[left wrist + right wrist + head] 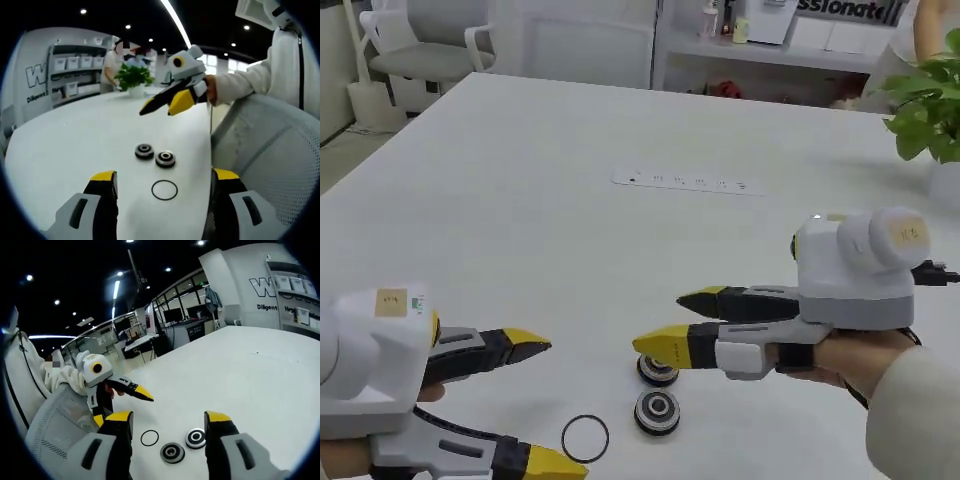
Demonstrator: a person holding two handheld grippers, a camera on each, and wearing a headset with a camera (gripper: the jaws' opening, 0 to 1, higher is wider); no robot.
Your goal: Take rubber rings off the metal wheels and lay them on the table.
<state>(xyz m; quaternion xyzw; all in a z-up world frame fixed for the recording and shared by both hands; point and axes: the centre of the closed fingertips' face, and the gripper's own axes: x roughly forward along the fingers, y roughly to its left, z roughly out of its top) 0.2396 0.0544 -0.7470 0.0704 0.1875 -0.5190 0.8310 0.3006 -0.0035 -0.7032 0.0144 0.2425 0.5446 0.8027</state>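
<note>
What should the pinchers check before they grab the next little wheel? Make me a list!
1. Right gripper open and empty: ok.
2. Left gripper open and empty: ok.
3. Thin black rubber ring lying flat on the white table, apart from the wheels: ok.
4. Two round metal wheels, near and far, lying flat side by side: ok.
5. Which wheel wears a rubber ring: cannot tell.
6. Right gripper down at wheel height: not ok, it hangs above them in the left gripper view.
</note>
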